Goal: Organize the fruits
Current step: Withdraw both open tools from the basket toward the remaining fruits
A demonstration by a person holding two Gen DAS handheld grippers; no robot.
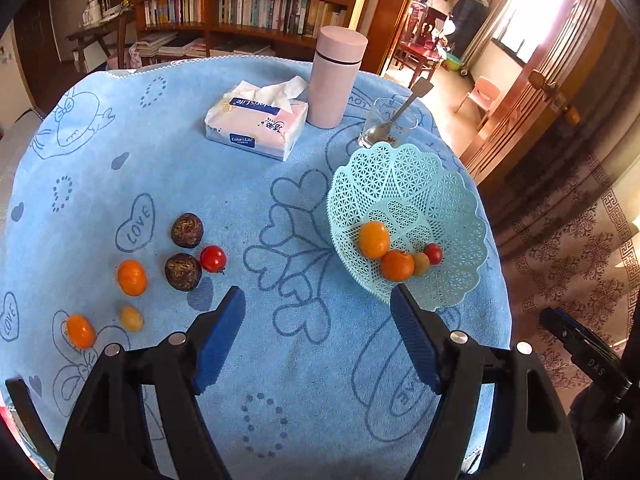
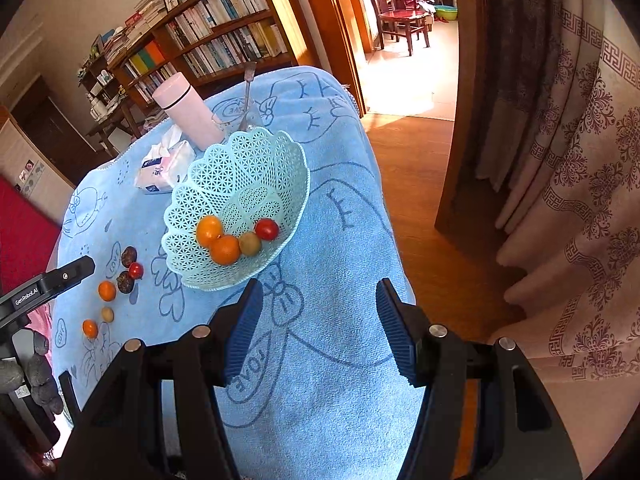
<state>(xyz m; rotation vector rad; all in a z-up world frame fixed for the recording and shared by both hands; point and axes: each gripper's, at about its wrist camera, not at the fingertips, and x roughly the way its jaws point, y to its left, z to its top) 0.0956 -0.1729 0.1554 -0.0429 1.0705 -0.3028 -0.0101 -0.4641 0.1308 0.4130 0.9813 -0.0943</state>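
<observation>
Four fruits sit in your blue basket already. Six more wait on the blue cloth, like the red tomato. Your left gripper and right gripper are wide apart, holding nothing.

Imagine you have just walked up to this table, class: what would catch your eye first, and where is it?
First, the pale blue lattice basket near the table's right edge, tilted, holding two orange fruits, a small yellowish one and a red tomato. Next, the loose fruits on the blue cloth to its left: two dark brown ones, a red tomato, and orange and yellow ones. Behind stands a pink flask beside a tissue pack.
</observation>
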